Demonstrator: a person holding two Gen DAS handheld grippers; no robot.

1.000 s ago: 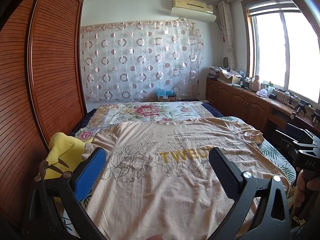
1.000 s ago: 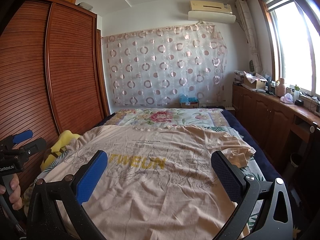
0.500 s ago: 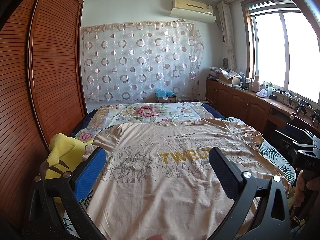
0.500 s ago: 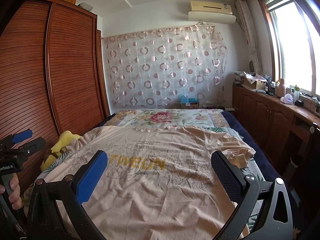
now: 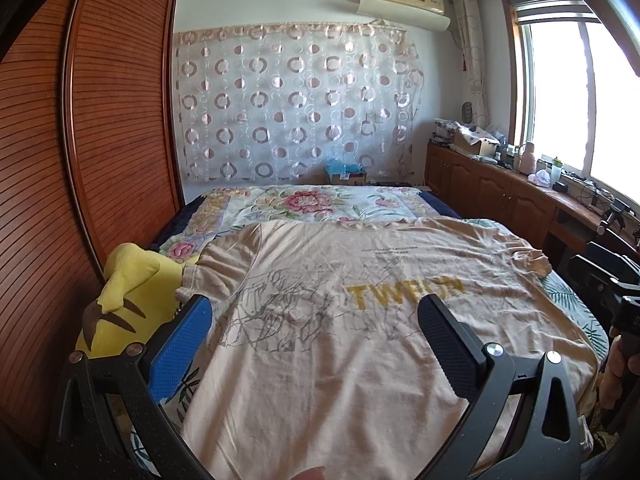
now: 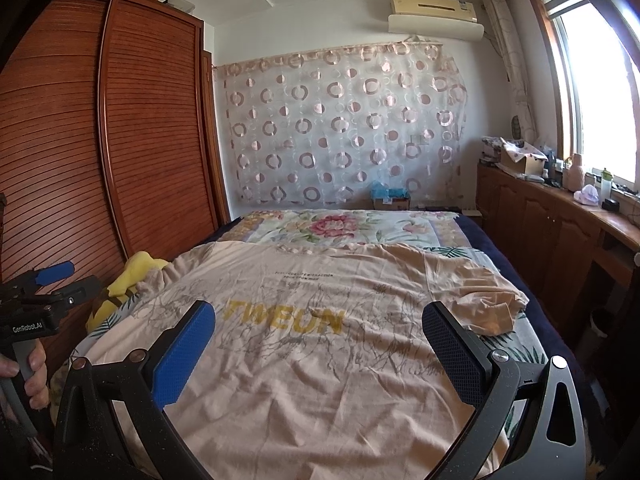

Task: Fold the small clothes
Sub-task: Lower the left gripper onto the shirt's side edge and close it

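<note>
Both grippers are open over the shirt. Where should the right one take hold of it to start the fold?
Likely the bunched right sleeve of the shirt. Bring the open right gripper in from the bed's right edge: its rumpled cloth stands up, easier to pinch than the flat body.

Above the peach T-shirt (image 5: 360,344) spread flat on the bed (image 6: 352,228) the air is open. A yellow plush toy (image 5: 124,300) crowds its left sleeve against the wooden wardrobe (image 5: 92,152); wooden cabinets (image 6: 552,224) line the right side.

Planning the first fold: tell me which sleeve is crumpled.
The right sleeve, bunched toward the cabinet side; the left sleeve by the yellow plush toy lies flatter.
</note>
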